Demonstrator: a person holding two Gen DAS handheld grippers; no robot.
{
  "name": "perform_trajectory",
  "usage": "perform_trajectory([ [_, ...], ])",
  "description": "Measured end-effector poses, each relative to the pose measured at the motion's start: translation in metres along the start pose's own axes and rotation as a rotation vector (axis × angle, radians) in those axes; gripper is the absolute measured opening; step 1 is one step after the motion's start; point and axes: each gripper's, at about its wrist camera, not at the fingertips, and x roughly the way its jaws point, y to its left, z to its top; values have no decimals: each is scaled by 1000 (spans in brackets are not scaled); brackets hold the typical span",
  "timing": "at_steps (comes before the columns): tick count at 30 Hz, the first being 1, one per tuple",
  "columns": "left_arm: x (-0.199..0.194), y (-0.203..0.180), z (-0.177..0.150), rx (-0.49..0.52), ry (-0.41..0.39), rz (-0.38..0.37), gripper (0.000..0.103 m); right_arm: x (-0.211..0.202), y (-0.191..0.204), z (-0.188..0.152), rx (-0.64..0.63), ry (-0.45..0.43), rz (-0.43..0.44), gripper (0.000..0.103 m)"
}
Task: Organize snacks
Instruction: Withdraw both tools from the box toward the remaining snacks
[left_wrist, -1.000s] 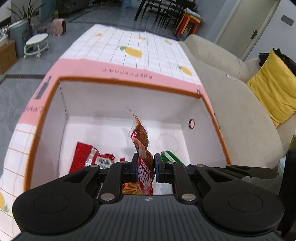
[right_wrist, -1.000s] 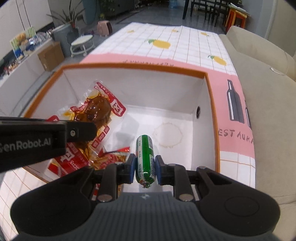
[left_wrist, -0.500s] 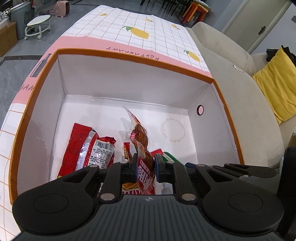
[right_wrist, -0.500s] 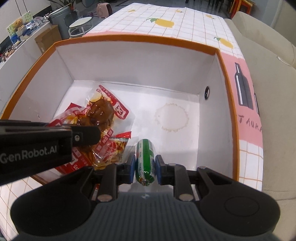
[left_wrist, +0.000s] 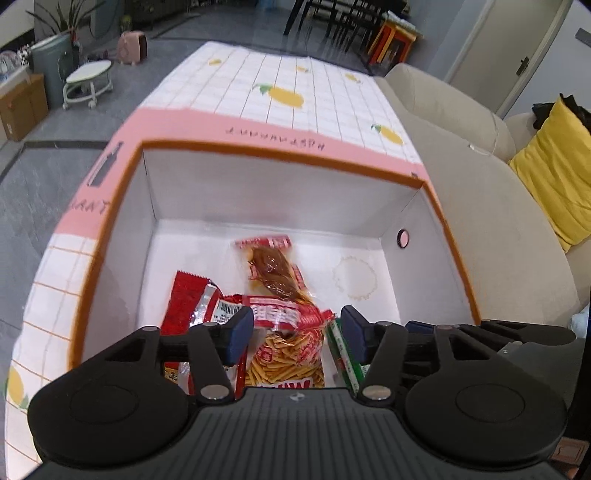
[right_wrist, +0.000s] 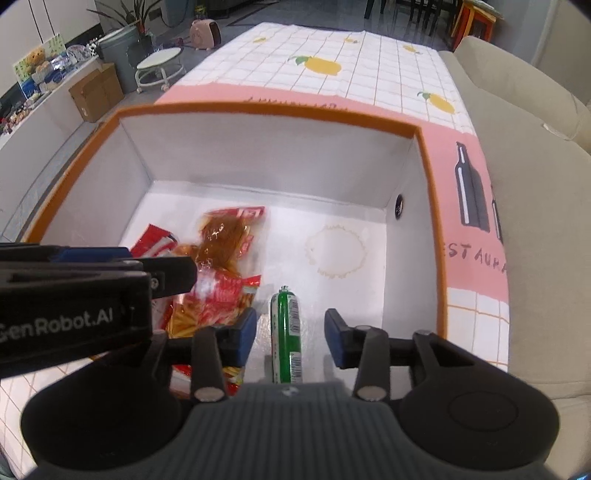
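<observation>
Both snacks have left the grippers since the earlier frames: the brown meat packet (left_wrist: 275, 267) that was pinched upright is now lying flat on the box floor at the centre of the left wrist view, and the green sausage stick (right_wrist: 286, 334) is lying loose on the white floor at lower centre of the right wrist view. Just below the meat packet, a bag of fried sticks (left_wrist: 286, 354) is resting beside a red wrapper (left_wrist: 188, 306) at lower left. The left gripper (left_wrist: 297, 332) is hovering above them with its blue pads spread wide, holding nothing. The right gripper (right_wrist: 290, 338) is likewise gaping, its pads standing apart on either side of the sausage. All of it is sitting inside the orange-rimmed box (left_wrist: 280, 155), which is standing on the table (left_wrist: 295, 74) under a lemon-print cloth.
</observation>
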Motion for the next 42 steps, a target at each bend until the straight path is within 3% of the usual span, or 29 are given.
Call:
perform_trajectory([
  [7, -40, -9, -7, 52, -122, 29, 64, -32, -4, -5, 28, -73, -17, 49],
  [11, -66, -19, -17, 119, -203, 27, 64, -53, -9, -16, 71, -119, -6, 53],
  [13, -79, -26, -24, 155, -238, 47, 64, -65, -11, -24, 86, -142, -3, 61],
  [16, -94, -34, -33, 195, -269, 60, 64, -82, -14, -37, 114, -171, 11, 62],
  [28, -126, -34, -79, 213, -286, 97, 64, -138, -16, -101, 193, -268, 14, 65],
  [33, -130, -21, -98, 151, -293, 81, 64, -151, -8, -131, 148, -317, -7, 66],
  [35, -131, -15, -105, 142, -283, 51, 64, -152, -5, -141, 129, -308, -10, 69],
  [37, -132, -15, -115, 162, -276, 60, 64, -150, -3, -151, 108, -291, -1, 82],
  [42, -125, -18, -136, 221, -260, 128, 64, -143, 0, -175, 108, -236, 35, 84],
])
